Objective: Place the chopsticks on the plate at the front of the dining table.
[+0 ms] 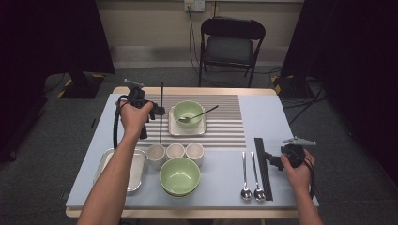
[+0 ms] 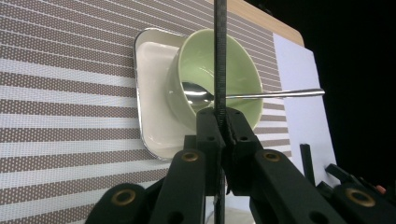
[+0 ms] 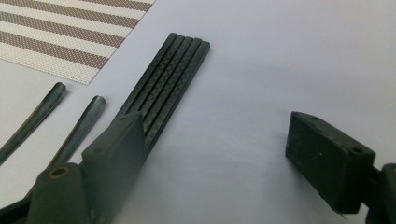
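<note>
Black gripper [image 1: 157, 111] bodies, brass screws, black cables

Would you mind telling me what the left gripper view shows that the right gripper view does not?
The left gripper view has the left gripper shut on a black chopstick, with the green bowl on the square white plate and a spoon resting in it. The right gripper view has the right gripper open over the row of black chopsticks and two spoon handles. Both show the striped mat.
</note>
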{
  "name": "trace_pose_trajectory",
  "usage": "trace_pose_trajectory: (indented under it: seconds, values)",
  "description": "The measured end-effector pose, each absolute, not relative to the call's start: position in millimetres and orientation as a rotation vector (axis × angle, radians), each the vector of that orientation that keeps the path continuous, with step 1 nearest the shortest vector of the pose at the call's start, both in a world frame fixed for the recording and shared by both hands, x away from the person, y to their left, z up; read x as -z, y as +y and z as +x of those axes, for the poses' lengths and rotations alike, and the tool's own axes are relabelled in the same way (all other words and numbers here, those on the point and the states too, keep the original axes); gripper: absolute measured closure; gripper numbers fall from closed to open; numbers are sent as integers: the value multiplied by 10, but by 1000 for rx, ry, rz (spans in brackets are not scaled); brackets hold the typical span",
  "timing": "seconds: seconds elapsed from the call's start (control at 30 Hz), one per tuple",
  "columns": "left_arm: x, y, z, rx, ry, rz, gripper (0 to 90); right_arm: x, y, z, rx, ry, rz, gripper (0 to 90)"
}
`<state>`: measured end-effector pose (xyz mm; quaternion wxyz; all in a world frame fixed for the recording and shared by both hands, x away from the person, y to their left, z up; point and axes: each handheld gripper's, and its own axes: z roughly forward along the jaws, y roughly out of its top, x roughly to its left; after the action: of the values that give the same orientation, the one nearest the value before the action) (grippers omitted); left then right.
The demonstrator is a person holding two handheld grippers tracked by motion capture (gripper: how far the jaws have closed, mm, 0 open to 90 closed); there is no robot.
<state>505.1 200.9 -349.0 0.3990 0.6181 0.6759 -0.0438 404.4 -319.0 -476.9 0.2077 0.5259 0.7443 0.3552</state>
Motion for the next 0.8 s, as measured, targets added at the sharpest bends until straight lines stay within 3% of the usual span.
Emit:
trace_pose_trajectory:
  seconds: [0.8]
  values:
    - [3592,1994,5168,81,1763,1552,863,4769,-3190,4044,-989,2072,1464,191]
